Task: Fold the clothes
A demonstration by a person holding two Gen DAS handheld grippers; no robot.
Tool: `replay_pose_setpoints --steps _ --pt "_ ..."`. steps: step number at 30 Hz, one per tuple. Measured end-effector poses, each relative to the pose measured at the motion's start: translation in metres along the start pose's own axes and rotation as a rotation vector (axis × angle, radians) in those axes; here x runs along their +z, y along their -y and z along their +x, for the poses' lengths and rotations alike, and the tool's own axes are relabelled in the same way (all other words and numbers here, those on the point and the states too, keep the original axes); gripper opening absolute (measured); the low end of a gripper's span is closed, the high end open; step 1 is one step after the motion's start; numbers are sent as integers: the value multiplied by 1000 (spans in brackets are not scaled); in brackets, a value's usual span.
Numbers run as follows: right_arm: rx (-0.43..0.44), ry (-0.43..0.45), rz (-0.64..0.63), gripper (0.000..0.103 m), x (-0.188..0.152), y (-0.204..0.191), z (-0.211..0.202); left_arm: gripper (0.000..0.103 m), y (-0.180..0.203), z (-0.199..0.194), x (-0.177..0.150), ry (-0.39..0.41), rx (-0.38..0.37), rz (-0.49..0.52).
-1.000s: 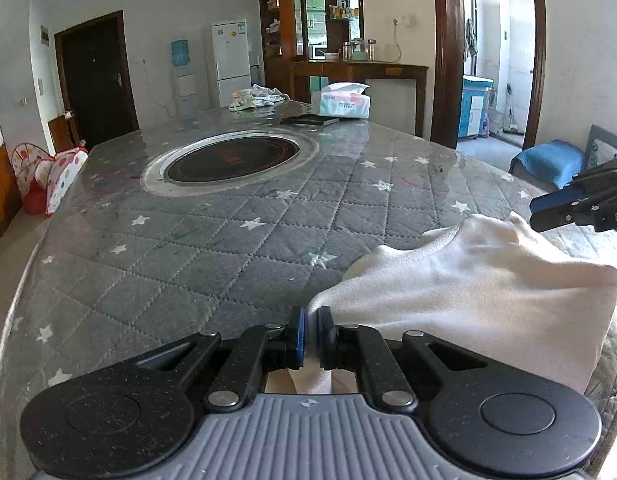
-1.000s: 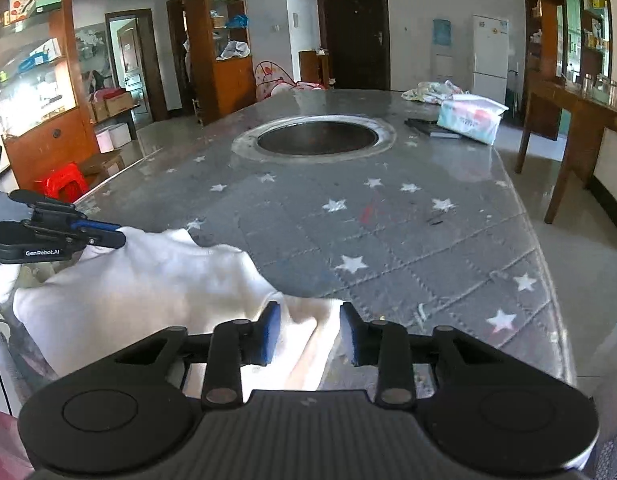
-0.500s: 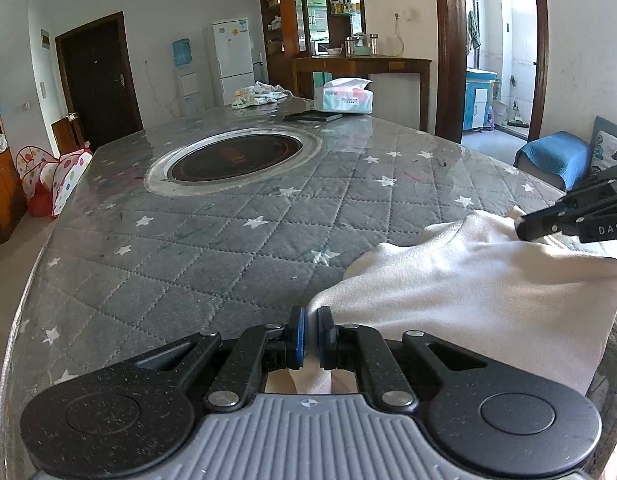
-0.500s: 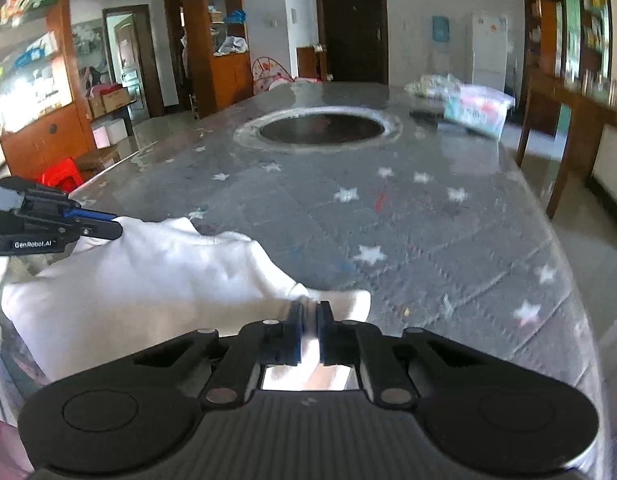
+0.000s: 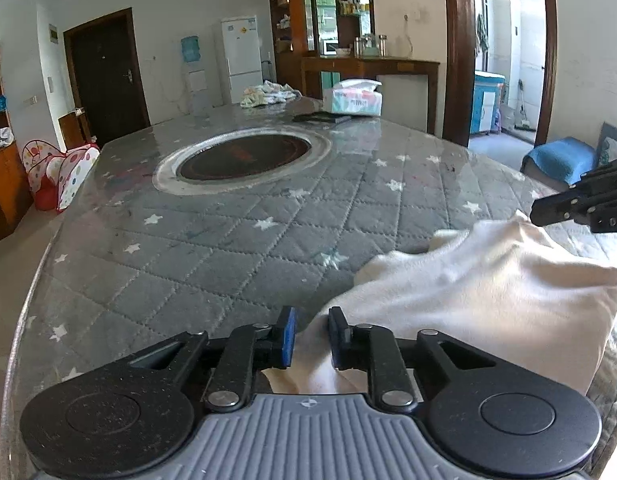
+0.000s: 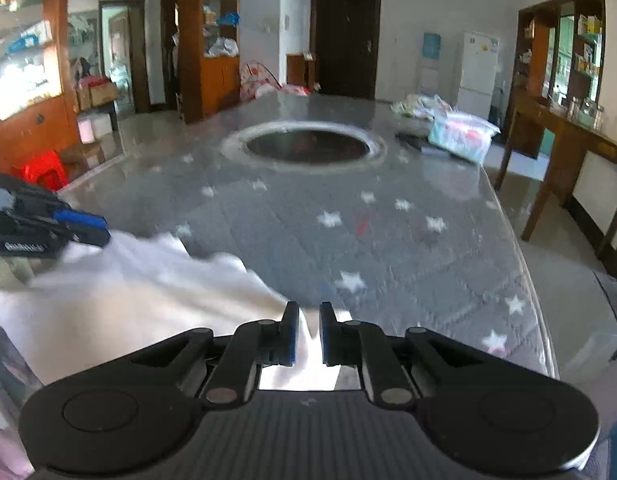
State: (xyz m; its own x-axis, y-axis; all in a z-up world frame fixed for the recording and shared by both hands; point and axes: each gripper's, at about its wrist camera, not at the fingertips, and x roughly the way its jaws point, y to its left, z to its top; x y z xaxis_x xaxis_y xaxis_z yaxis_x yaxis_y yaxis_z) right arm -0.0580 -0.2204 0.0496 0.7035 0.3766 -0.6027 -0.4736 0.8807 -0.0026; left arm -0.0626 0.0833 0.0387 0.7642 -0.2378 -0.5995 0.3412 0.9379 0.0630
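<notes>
A cream white garment [image 5: 480,296] lies bunched at the near edge of the grey quilted star-pattern table [image 5: 236,232]. My left gripper [image 5: 311,330] has its fingers a little apart, with a corner of the cloth lying between them. My right gripper [image 6: 307,326] is nearly closed on the other corner of the garment [image 6: 120,292]. Each gripper shows at the edge of the other's view: the right one [image 5: 580,204] at the garment's far side, the left one [image 6: 56,226] at its far side.
A round dark hotplate [image 5: 244,154] is set into the table's middle. A tissue pack [image 5: 354,98], a dark flat object [image 5: 320,117] and crumpled cloths [image 5: 268,94] lie at the far end. A wooden side table [image 6: 568,148] stands to the right.
My left gripper's fingers have opened from shut on the cloth. My right gripper closed on the garment corner half a second ago and has moved; its view is blurred.
</notes>
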Motion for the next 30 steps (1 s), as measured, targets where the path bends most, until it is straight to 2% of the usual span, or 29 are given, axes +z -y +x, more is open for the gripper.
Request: replay_pose_setpoints --steps 4,9,15,24,30 --pt "77 11 3 9 11 -11 5 19 2 -6 8 28 -30 -33" --pt "122 -1 -17 9 17 -28 26 18 23 -4 18 40 -103 -6" --pt "135 -28 -16 10 16 -36 46 18 41 15 25 20 -151 4" --pt "126 -50 -7 11 10 -36 56 19 45 37 20 -35 -137 7" --pt "139 -11 -28 18 19 -44 49 20 44 37 18 -35 -135 10"
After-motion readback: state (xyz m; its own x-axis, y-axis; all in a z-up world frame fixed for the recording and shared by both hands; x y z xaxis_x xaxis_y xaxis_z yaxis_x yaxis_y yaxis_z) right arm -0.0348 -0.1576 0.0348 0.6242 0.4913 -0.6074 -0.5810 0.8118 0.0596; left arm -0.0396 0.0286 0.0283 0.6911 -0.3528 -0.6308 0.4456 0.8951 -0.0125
